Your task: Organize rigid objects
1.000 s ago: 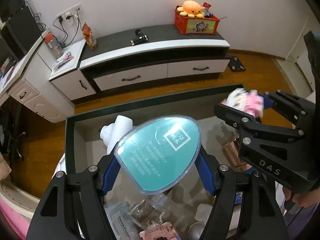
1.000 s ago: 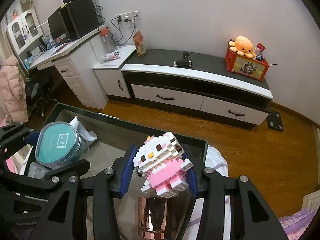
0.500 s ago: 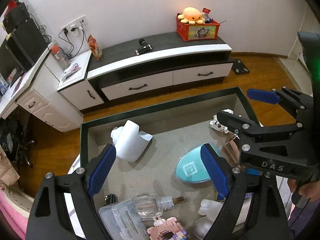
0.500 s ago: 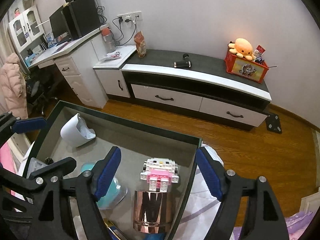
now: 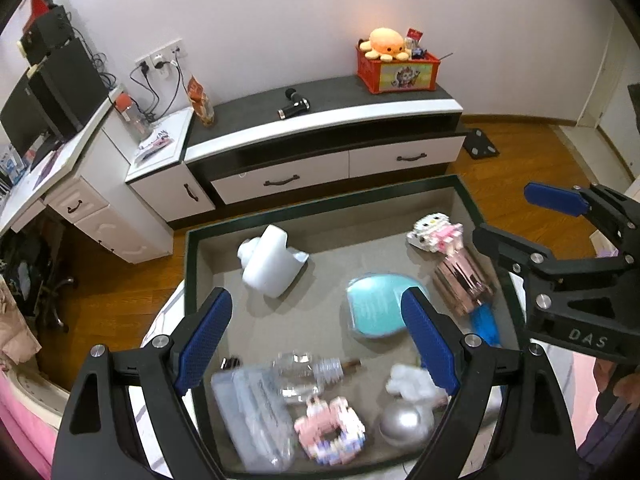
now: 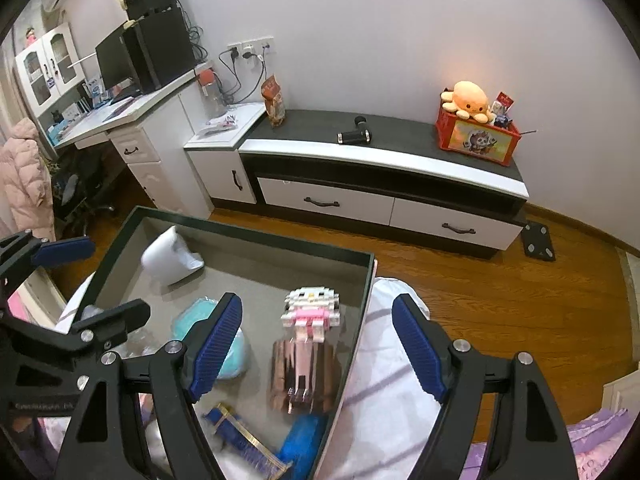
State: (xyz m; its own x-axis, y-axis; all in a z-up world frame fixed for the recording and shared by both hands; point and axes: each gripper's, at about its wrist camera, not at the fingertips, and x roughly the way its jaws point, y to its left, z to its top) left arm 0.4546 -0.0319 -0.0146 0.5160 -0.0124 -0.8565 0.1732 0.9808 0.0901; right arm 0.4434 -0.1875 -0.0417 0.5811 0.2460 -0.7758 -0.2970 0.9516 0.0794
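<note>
The teal lid (image 5: 374,304) is lying right of centre in the tray (image 5: 320,204), and the block cat (image 5: 436,234) is sitting atop the copper cup (image 5: 464,282) at its upper right. We are holding the left gripper (image 5: 316,340) and right gripper (image 6: 316,344) wide apart above them, both empty, jaws having just been opening.

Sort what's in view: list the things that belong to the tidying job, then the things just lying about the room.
Job:
tray
teal lid
block kitten figure
rose-gold cup
white pipe fitting
silver ball

Lying about:
octopus plush
red crate
massage gun
snack bag
</note>
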